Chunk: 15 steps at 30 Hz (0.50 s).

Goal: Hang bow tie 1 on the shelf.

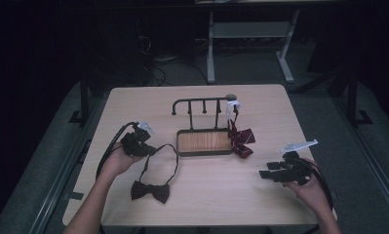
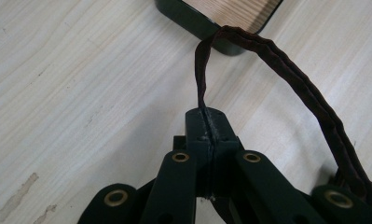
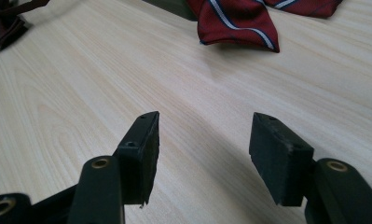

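Observation:
A dark bow tie lies on the table near the front left. Its thin strap loops up from it to my left gripper, which is shut on the strap just above the tabletop; the closed jaw tips pinch one end of the loop. A red striped bow tie hangs at the right end of a black hook rack. My right gripper hovers low at the front right, open, with bare wood between its pads. The red tie lies ahead of it.
The rack stands on a wood-floored tray at the table's middle; its corner is just beyond the held strap. A white tag hangs at the rack's right hook. The dark bow tie is far left of the right gripper.

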{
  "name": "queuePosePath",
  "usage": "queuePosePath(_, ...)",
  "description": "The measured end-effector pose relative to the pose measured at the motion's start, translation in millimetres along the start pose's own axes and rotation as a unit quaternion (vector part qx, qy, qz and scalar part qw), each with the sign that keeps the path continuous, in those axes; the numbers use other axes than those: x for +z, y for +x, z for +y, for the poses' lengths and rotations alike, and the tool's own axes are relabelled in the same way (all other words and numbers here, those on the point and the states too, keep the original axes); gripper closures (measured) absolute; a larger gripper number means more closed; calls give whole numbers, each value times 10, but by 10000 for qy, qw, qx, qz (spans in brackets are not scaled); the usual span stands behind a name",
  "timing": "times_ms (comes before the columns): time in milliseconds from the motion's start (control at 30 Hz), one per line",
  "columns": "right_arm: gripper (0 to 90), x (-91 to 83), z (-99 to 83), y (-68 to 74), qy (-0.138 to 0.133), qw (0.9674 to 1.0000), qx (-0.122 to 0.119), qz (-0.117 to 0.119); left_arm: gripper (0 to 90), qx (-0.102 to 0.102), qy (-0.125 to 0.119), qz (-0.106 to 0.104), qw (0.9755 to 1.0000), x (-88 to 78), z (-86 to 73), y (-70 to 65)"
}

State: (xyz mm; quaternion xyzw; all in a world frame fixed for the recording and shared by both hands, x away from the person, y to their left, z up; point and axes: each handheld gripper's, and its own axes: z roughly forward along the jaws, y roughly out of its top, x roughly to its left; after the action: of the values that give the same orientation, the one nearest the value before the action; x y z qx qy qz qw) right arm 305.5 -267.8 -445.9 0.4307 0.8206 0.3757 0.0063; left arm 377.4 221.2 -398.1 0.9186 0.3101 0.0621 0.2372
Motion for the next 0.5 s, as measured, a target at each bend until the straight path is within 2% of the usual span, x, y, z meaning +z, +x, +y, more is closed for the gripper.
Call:
queuePosePath(267,422,-16,-7,-8,-37,10000,16,-39,894,80,14,-54,10000,-76,21,-22)
queuePosePath(500,421,-22,-15,-13,-72,10000,3,-60,894,112,-104,-143,9998,-172,39,-56)
